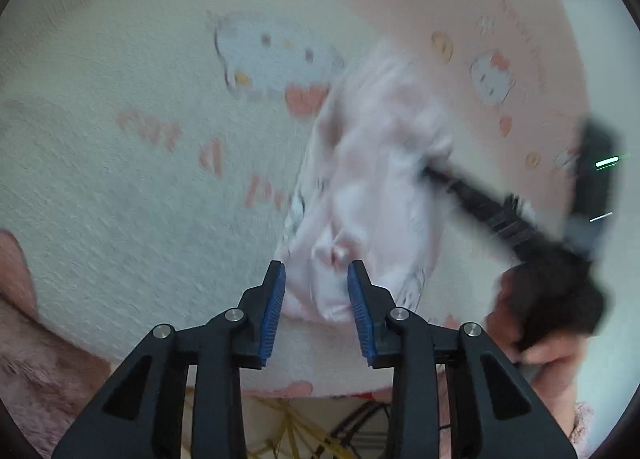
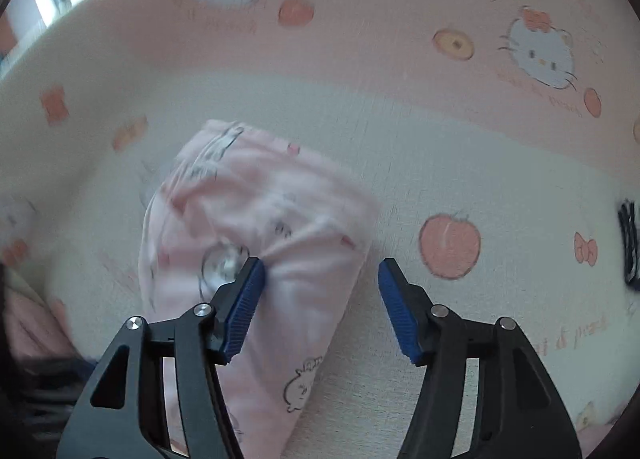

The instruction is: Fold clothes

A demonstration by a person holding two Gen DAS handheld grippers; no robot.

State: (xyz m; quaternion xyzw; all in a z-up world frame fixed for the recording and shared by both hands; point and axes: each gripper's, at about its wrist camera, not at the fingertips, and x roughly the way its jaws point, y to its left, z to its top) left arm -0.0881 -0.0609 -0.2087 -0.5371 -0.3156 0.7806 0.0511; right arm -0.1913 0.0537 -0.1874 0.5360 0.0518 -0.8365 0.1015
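Note:
A crumpled pale pink garment (image 1: 372, 179) with small cartoon prints lies on a cream and pink sheet (image 1: 120, 179) printed with cats and peaches. My left gripper (image 1: 316, 268) hovers over the garment's near end, jaws apart, with the cloth lying under the gap and the blue pads not pressing it. In the right wrist view the same garment (image 2: 260, 211) lies partly folded. My right gripper (image 2: 321, 261) stands wide open over its right edge, nothing pinched. The left wrist view also shows the right gripper (image 1: 434, 173), blurred, with its tip at the garment's far side.
The sheet (image 2: 440, 159) spreads wide around the garment. A person's hand (image 1: 548, 363) holds the right tool. Fuzzy pink fabric (image 1: 36, 359) lies at lower left. Cables (image 1: 304, 431) show below the surface's near edge. A dark object (image 2: 630, 247) sits at the right rim.

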